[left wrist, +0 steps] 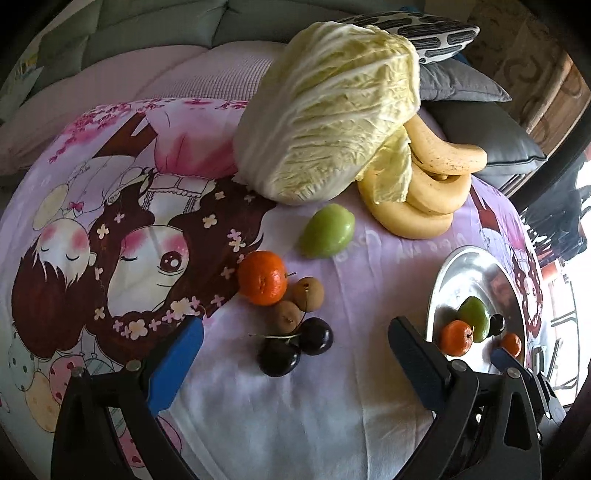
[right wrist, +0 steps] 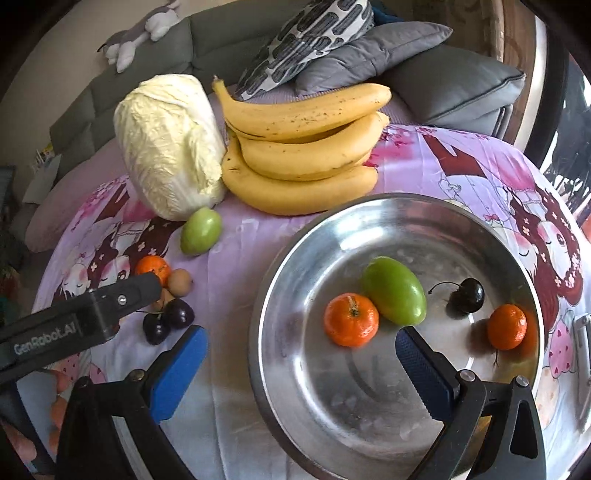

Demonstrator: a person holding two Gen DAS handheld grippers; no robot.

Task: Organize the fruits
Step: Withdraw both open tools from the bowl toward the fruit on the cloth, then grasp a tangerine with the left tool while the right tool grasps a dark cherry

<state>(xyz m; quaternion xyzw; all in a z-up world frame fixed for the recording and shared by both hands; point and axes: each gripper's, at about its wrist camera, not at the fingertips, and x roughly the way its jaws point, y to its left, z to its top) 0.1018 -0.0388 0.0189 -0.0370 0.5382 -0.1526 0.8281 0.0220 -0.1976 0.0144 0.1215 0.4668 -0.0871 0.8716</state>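
Note:
On the cartoon cloth lie a tangerine [left wrist: 262,277], a green fruit [left wrist: 327,230], two brown longans [left wrist: 308,293] and two dark cherries [left wrist: 279,358]. My left gripper [left wrist: 295,325] stands open just in front of this cluster, with the cherries between its fingertips and nothing held. A steel plate [right wrist: 369,398] holds a tangerine [right wrist: 351,319], a green fruit [right wrist: 393,290], a cherry [right wrist: 467,295] and a second tangerine [right wrist: 506,326]. Over the plate's near left rim my right gripper [right wrist: 299,332] hangs open and empty. Bananas [right wrist: 303,147] lie behind the plate.
A napa cabbage [right wrist: 166,147] stands beside the bananas at the back of the cloth. Grey and patterned cushions [right wrist: 369,51] and a sofa back [left wrist: 147,33] lie beyond. The left gripper's black body [right wrist: 74,325] reaches in from the left over the loose fruit.

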